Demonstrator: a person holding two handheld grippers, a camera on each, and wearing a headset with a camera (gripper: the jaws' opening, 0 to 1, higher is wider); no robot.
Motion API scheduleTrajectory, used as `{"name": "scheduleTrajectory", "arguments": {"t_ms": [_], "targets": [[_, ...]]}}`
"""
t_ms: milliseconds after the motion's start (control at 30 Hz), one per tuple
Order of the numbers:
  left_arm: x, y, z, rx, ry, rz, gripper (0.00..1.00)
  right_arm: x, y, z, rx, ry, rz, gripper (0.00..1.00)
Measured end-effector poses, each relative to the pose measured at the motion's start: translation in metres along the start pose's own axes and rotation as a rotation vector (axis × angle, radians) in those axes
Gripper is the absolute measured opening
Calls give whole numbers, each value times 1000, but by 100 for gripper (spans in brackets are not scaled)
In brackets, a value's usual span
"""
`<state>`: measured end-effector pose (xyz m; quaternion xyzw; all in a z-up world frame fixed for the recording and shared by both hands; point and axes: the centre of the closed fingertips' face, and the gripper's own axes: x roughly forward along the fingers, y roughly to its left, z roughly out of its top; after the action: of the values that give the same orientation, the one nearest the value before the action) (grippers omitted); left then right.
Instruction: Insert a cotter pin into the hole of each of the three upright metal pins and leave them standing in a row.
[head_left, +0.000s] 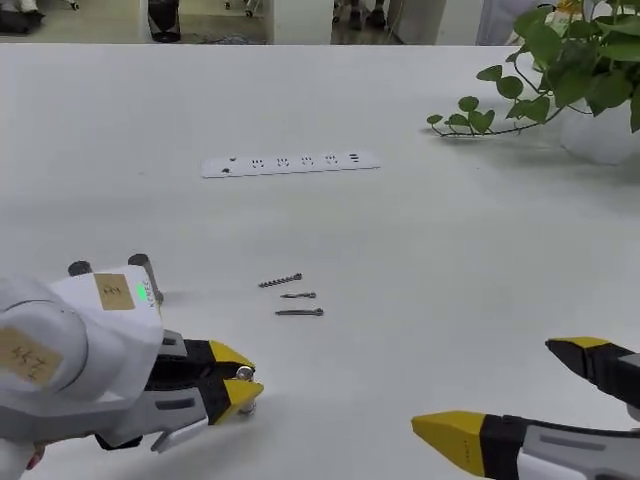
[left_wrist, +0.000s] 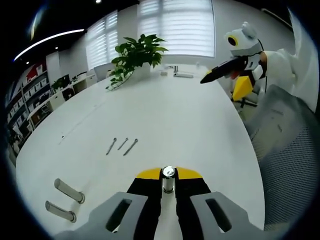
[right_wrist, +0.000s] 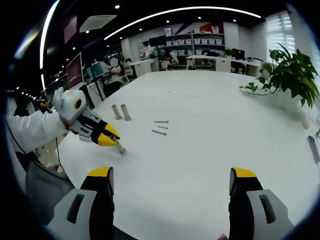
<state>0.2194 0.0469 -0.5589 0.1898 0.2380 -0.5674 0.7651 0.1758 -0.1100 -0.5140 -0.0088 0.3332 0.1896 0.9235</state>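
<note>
The left hand-held gripper (head_left: 238, 375) is clenching one metal pin (head_left: 246, 374) between its yellow tips, at the near left of the desk (head_left: 420, 260). In the left gripper view that pin (left_wrist: 168, 180) is sitting pinched dead centre, its rounded end facing the camera. The right hand-held gripper (head_left: 482, 385) is hanging at the near right with its jaws spread wide, carrying nothing. The three cotter pins (head_left: 298, 296) are lying flat in a little stack mid-desk, between the two tools and a touch farther out. The two other metal pins (head_left: 110, 266) are standing upright just behind the left tool.

Now the risks. Those cotter pins are thin and flat on a smooth top, so wide jaws coming down could be skidding one away instead of lifting it. The clenched pin is being gripped by narrow tips only, so a push from the cotter pin could be swivelling it or popping it loose. I cannot tell which way its hole is facing, so a blind approach could be missing it. And any swing of the left tool backward could be toppling the upright pair.
</note>
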Motion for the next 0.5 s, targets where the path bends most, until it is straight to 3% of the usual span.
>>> {"name": "scheduleTrajectory", "arguments": {"t_ms": [500], "targets": [[3,-6,-5,21,10,-23,6,-1,2,-1,3,4,-7,94]]}}
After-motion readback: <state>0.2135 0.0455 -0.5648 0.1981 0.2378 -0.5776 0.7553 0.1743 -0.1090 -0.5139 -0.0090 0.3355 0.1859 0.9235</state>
